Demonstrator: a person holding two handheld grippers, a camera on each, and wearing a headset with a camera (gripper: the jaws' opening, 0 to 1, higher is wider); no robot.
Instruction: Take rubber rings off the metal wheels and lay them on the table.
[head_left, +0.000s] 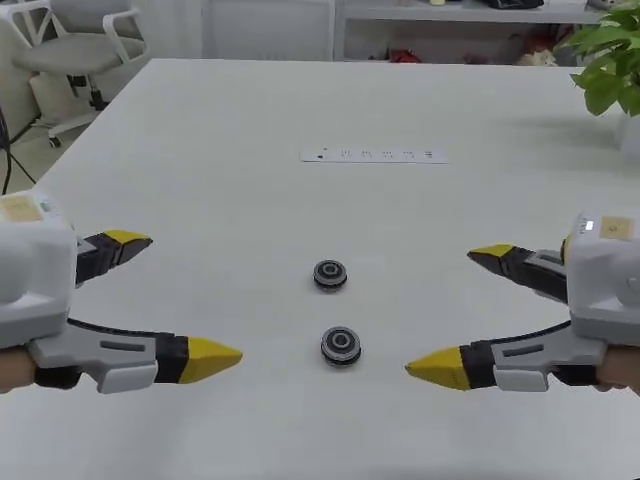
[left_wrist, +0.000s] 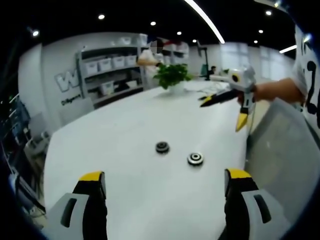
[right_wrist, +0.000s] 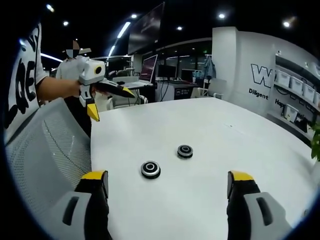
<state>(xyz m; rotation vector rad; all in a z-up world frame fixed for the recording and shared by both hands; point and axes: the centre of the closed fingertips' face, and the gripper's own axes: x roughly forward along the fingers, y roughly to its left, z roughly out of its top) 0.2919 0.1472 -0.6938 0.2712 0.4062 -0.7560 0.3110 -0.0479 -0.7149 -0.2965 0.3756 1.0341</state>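
White worktable (head_left: 250, 120), flush socket strip (head_left: 372, 154) at centre. Office chair (head_left: 75, 45) beyond far-left corner. Potted plant (head_left: 605, 60) at right edge. Shelving (left_wrist: 100, 82) with storage bins (left_wrist: 105, 64) along wall. Ceiling spotlights (right_wrist: 221, 16) lit.

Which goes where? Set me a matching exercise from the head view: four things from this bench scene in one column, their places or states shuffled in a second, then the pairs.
Things:
1. yellow-tipped grey left gripper
2. leafy green plant
3. white office chair
4. flat white socket strip

Places or states:
A. beyond the white table, far left
B. mid-table, beyond the black-ringed metal wheels
C. at the view's far right edge
D. held open, left of the wheels

Pairs: 1-D; 2-C; 3-A; 4-B
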